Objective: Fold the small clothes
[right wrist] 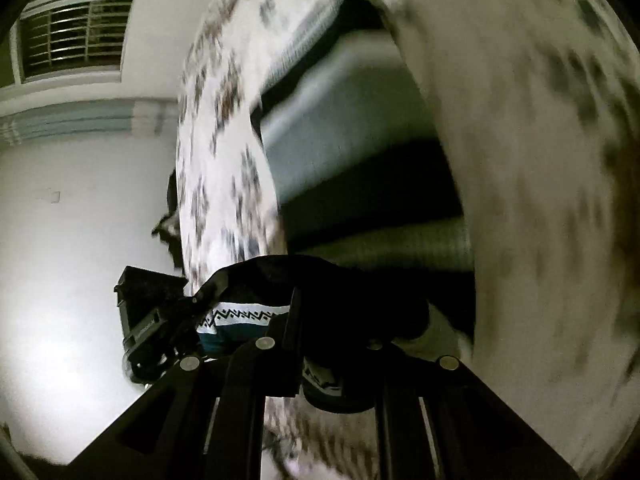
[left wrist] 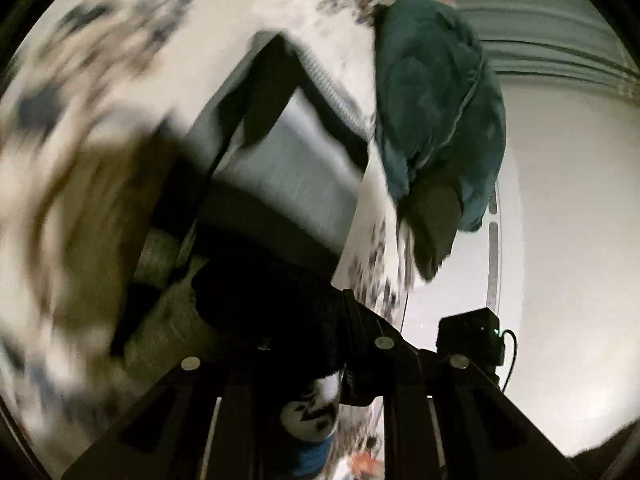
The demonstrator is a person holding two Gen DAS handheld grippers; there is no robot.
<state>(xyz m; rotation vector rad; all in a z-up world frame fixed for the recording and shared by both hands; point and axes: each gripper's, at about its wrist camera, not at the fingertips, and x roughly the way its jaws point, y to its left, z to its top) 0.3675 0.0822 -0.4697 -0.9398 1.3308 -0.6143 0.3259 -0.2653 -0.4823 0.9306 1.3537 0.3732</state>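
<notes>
A small dark garment [left wrist: 276, 148], banded black, grey and white with a ribbed stripe along one edge, hangs stretched between the two claws above a bed sheet [left wrist: 120, 32] printed with dark blotches on white. Its near hem is a black fold with a white zigzag band and a teal strip [right wrist: 240, 316]. The left gripper [left wrist: 320, 392] is closed down on the garment's patterned edge; the right gripper [right wrist: 320, 344] is likewise pinched shut on the black hem. In the left wrist view the other claw's body [left wrist: 472, 336] lies just beside the held edge. A teal cloth [left wrist: 436, 108] lies heaped at the sheet's border, near the garment. Beyond that border a pale floor [left wrist: 568, 240] opens wide. A barred window [right wrist: 72, 36] stands well apart. Much of the sheet is motion-blurred.
</notes>
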